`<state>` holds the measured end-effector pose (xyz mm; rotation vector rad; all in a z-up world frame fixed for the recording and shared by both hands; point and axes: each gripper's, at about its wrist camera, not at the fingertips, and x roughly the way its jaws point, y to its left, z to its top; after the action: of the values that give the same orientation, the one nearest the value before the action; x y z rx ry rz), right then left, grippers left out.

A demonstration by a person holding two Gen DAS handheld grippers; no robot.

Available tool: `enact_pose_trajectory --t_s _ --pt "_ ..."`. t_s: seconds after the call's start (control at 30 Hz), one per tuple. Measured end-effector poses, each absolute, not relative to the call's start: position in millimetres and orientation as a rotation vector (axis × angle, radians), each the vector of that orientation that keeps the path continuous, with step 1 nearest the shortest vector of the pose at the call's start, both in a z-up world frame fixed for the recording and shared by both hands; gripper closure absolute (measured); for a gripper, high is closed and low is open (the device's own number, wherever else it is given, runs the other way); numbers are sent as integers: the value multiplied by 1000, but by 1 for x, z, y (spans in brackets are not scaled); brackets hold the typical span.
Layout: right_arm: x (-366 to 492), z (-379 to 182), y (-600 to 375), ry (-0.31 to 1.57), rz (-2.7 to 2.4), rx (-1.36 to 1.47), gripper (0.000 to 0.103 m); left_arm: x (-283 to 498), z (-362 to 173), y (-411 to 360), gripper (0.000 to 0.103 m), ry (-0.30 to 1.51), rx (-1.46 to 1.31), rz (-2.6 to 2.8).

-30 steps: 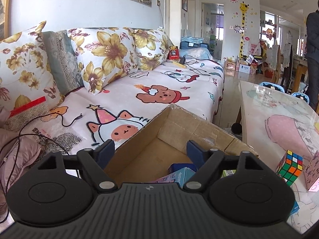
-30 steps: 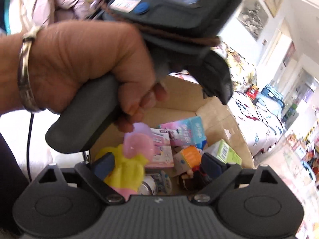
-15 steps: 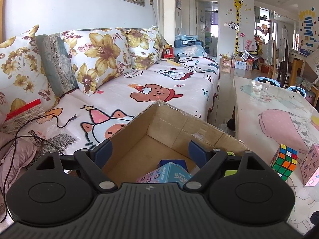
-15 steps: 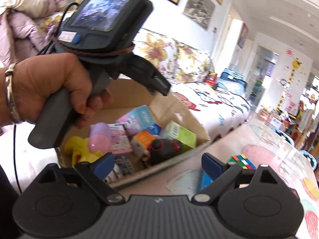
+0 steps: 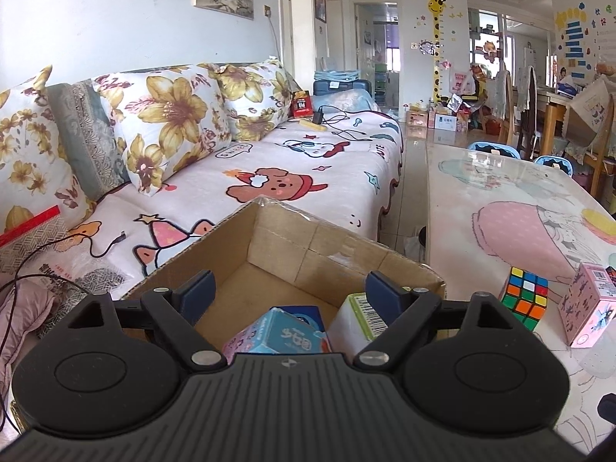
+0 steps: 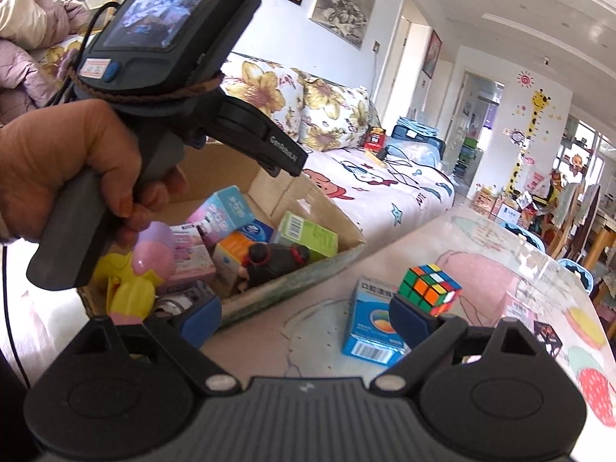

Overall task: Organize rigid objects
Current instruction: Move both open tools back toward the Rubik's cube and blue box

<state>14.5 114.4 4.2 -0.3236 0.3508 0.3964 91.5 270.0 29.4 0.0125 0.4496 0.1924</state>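
A cardboard box stands beside the table; in the right wrist view the box holds several small cartons, a yellow and pink toy and a dark figure. My left gripper is open and empty above the box. My right gripper is open and empty over the table's near edge. A Rubik's cube and a blue carton sit on the table just ahead of its right finger. The cube and a pink carton show in the left wrist view.
A sofa with flowered cushions lies behind the box. The long table has a cartoon-print cover. The hand holding the left gripper fills the left of the right wrist view. Chairs and clutter stand at the far end.
My right gripper has swung right from above the box to the table edge, bringing the cube and blue carton into view. My left gripper has risen slightly over the box.
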Motion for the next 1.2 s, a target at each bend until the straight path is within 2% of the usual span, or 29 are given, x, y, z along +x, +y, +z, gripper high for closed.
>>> enact_pose_trajectory --t_s 1.2 --pt "40 2 -30 335 22 -88 9 107 15 242 0 467 78 -41"
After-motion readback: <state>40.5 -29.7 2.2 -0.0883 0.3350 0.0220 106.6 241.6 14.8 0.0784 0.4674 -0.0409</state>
